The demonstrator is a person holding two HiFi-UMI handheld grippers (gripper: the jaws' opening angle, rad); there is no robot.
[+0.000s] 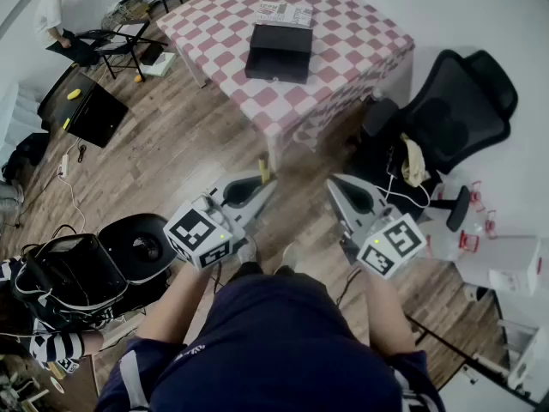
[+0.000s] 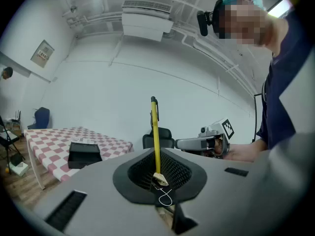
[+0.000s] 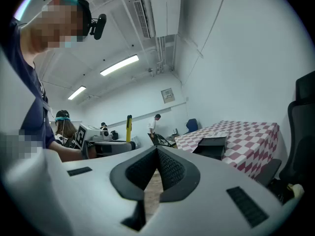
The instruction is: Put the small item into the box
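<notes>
Standing well back from the black box [image 1: 279, 51], a person grips a pair of tongs in each hand, both aimed toward it across the wooden floor [image 1: 184, 148]. The box sits on a tabletop [image 1: 364, 45] dressed in a red-and-white checked cloth. A printed booklet [image 1: 284, 14] lies just past the box's far edge.

The left tongs [image 1: 263, 184] are clamped on the small yellow item [image 2: 155, 134], a slim stick with a dark cap. It stands upright out of the ribbed black pads [image 2: 172, 170]. A little paper tag [image 2: 159, 179] on a loop of thread hangs at its lower end, down in the notch. So the item is in the air on the near side of the box, clear of the tabletop and well apart from the box itself.

The right tongs [image 1: 336, 187] hover level with the left ones, about as far from the box. Their tips are pressed together with nothing between them, and only a sliver of floor shows through the slit lower down.

To the right of the box, off the tabletop's corner, a black office chair [image 1: 459, 101] stands with something pale draped on its seat. Far to the left of the box another person [image 1: 53, 11] is bent over. A black round-bodied machine [image 1: 141, 245] rests on the floor on the box's left, close to the holder's left arm.
</notes>
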